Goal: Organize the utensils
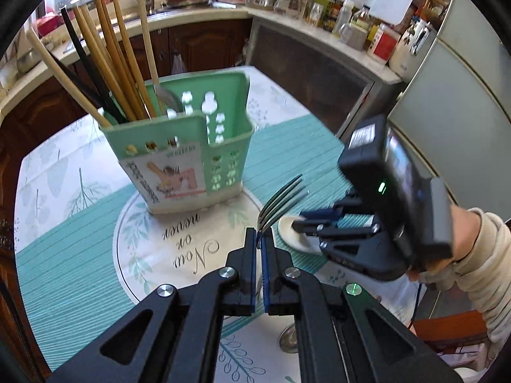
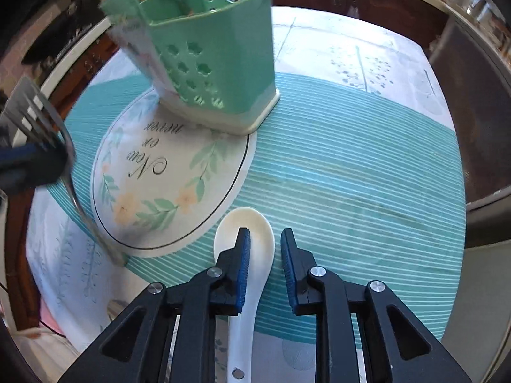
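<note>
A green utensil holder (image 1: 191,140) stands on the table, with several chopsticks (image 1: 108,60) and a metal spoon (image 1: 167,97) in it. My left gripper (image 1: 260,239) is shut on a metal fork (image 1: 281,199), tines up, a little in front of the holder. The fork also shows at the left of the right wrist view (image 2: 48,127). My right gripper (image 2: 265,239) is open just above a white ceramic spoon (image 2: 249,255) lying on the teal cloth; the spoon's handle runs between its fingers. The holder (image 2: 217,63) stands beyond it.
An oval printed mat (image 2: 166,185) lies under the holder on a teal striped tablecloth (image 2: 351,175). A kitchen counter with bottles and jars (image 1: 351,22) curves behind the table, with a fridge (image 1: 453,95) to the right.
</note>
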`<control>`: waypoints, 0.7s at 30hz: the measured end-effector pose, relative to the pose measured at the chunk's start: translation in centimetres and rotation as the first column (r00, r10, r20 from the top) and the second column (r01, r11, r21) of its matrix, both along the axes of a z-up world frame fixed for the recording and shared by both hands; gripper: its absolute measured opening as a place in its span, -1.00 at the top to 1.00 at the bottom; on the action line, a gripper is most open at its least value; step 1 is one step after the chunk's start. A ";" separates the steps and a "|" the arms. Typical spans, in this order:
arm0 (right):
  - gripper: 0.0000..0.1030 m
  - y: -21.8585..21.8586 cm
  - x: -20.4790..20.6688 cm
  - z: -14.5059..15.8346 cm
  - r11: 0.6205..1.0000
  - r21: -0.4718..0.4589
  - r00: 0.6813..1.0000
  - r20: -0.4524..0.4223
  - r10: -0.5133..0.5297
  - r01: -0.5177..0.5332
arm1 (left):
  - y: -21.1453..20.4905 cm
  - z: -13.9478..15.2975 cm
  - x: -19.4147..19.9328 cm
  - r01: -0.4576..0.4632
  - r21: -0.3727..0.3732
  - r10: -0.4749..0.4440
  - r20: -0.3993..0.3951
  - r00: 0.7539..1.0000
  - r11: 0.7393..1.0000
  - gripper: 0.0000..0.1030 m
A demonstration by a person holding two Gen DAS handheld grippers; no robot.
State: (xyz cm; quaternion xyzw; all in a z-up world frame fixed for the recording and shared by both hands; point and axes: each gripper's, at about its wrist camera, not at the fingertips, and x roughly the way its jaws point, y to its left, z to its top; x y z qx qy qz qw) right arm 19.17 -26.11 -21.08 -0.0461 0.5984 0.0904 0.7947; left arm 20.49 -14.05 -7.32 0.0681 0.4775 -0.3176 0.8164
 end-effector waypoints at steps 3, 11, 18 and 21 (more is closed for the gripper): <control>0.91 0.8 -0.5 0.3 1.000 -0.018 0.999 0.035 0.021 -0.020 | 0.1 0.8 -0.1 -0.013 -0.031 0.014 0.022 1.000 0.999 0.99; 0.96 1.3 -2.1 2.5 1.000 0.021 0.987 0.162 -0.024 0.021 | 0.1 2.8 0.0 -0.033 -0.066 0.037 0.063 0.997 0.997 0.99; 0.96 0.8 -3.5 3.6 0.999 0.041 0.975 0.217 -0.043 0.035 | 0.2 5.9 0.8 -0.065 -0.118 0.077 0.102 0.992 0.991 0.99; 0.96 0.9 -4.0 4.4 0.998 0.060 0.967 0.249 -0.052 0.038 | 0.3 7.8 1.5 -0.084 -0.142 0.104 0.135 0.985 0.986 0.99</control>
